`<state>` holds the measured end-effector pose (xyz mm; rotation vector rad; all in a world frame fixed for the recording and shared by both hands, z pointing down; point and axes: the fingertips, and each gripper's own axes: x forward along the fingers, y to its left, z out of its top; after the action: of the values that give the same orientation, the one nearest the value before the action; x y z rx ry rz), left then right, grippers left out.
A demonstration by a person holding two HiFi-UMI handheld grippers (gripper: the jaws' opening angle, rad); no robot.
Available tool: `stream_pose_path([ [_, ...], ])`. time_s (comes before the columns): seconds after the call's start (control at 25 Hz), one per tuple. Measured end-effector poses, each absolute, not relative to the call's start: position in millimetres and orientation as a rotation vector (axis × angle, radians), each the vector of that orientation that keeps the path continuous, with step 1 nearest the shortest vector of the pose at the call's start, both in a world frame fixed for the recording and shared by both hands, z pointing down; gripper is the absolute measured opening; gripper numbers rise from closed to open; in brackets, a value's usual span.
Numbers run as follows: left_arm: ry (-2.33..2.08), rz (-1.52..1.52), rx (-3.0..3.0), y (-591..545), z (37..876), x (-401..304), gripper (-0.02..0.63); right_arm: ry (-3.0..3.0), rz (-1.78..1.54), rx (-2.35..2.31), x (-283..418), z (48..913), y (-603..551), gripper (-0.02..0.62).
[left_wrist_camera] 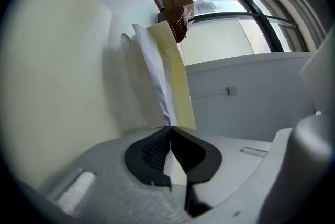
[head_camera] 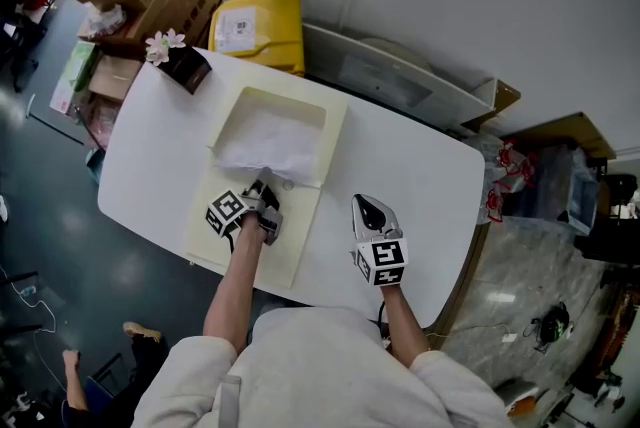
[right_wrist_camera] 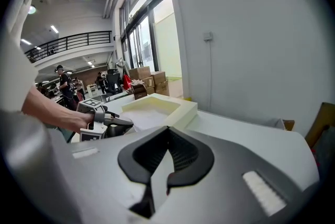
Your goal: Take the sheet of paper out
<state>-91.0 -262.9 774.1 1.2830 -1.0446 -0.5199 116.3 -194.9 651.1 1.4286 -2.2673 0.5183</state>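
By the wall stands a white rounded surface (head_camera: pixel 420 166) carrying an open, flat cream-coloured box (head_camera: pixel 300 226). The left gripper (head_camera: pixel 262 194) is clamped on the near edge of the crumpled white sheet of paper (head_camera: pixel 268 148), which lies in the box's far half. The right gripper (head_camera: pixel 368 211), closed on nothing, is beside the box.

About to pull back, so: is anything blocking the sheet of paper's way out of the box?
Nothing visible does. The left gripper has its jaws shut on the near edge of the sheet, nothing lies on it, and the box is open on top. The right gripper rests on the table, off to the right.
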Motion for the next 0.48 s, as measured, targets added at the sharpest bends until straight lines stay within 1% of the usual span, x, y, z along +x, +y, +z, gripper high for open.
stream_pose_path([
  [0.48, -1.058, -0.523, 1.293, -212, 766, -118, 0.006, -2.324, 0.463, 1.36, 83, 641, -185, 0.002],
])
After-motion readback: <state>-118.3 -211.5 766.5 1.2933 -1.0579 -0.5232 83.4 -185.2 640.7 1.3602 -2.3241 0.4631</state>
